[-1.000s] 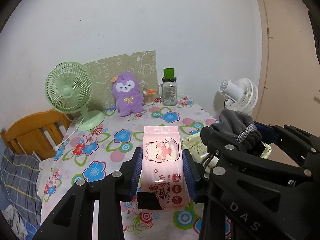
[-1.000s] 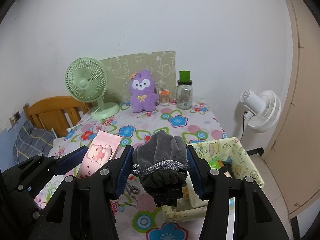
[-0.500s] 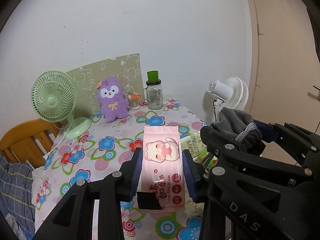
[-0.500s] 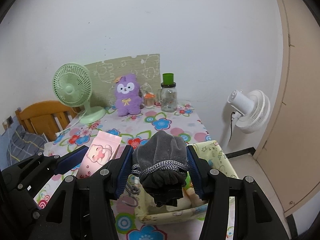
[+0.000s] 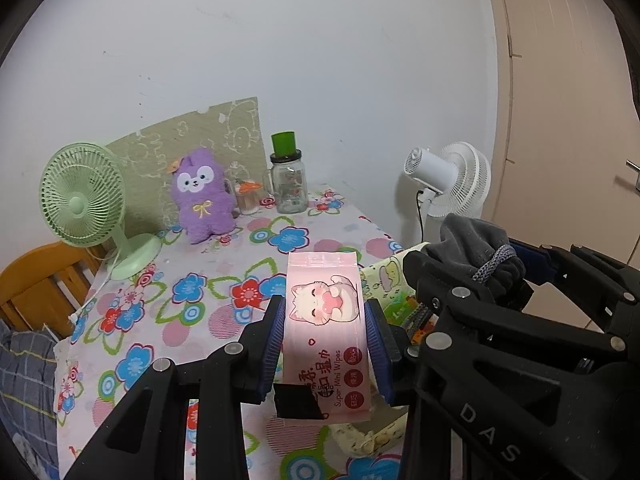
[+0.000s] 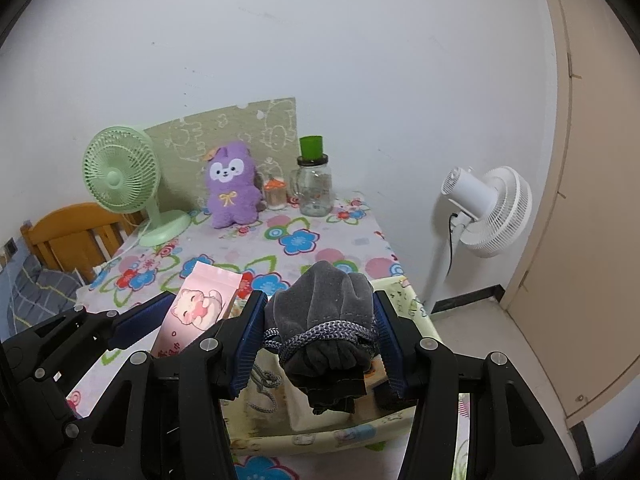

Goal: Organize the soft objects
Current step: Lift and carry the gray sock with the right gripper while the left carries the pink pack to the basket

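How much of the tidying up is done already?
About halfway, it seems. The left gripper holds a pink wipes pack and the right gripper holds a grey pouch, both above the yellow box. Neither is dropped in yet. The purple plush toy waits on the table.

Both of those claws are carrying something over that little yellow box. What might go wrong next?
The left gripper holding the pink wipes pack and the right gripper holding the grey pouch are crowded together, so they may bump. The pouch's loose cord could snag. The fabric box sits near the table's corner and might get nudged off.
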Demonstrator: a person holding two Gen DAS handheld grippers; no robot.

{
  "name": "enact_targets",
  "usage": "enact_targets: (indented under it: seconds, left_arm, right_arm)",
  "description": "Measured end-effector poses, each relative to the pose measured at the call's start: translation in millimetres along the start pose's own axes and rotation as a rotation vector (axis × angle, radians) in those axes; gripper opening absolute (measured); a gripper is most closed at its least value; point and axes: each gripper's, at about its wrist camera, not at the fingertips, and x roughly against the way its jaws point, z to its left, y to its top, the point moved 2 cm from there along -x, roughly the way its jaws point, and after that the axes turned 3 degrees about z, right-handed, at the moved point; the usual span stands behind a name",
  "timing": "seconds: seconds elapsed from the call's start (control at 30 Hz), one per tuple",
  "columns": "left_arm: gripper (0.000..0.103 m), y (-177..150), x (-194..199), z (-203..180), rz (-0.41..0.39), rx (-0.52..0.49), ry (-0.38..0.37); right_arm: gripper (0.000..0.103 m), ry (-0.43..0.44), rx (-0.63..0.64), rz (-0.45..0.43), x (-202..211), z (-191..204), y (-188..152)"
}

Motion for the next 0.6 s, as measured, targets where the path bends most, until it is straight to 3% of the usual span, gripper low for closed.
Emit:
enact_targets:
  seconds: [0.6]
  left_arm:
    - [0.04, 3.1, -34.0, -29.8, 0.06, -0.011, -0.04]
  right_arm:
    - [0.056, -0.036, -0.017, 0.04, -21.9, -36.9, -4.7]
